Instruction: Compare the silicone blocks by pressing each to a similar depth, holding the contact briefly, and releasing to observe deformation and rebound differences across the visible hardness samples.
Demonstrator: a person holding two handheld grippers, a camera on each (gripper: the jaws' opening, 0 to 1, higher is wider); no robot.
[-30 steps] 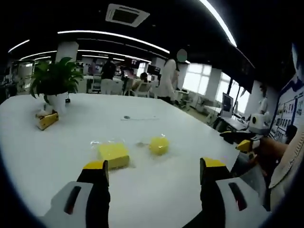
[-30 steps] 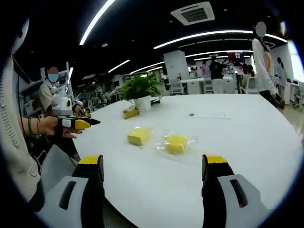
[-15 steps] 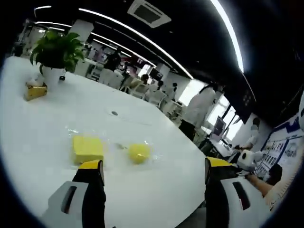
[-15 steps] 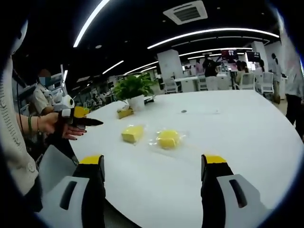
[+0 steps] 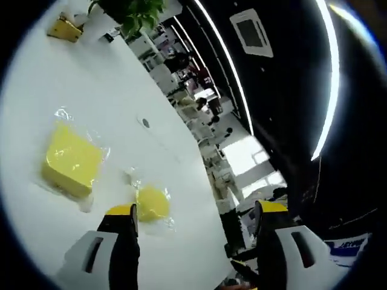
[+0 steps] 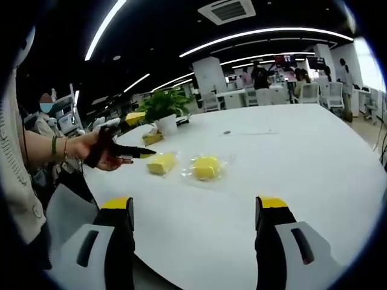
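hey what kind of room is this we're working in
Probably an open-plan office or lab: a large white table, long ceiling strip lights, a ceiling air vent, a potted plant, and desks with people behind.

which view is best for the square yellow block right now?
Left gripper view: the square yellow block is large and near, with its top face, front edge and clear wrap plain to see. In the right gripper view the same block is small and far, with the left tool reaching in beside it.
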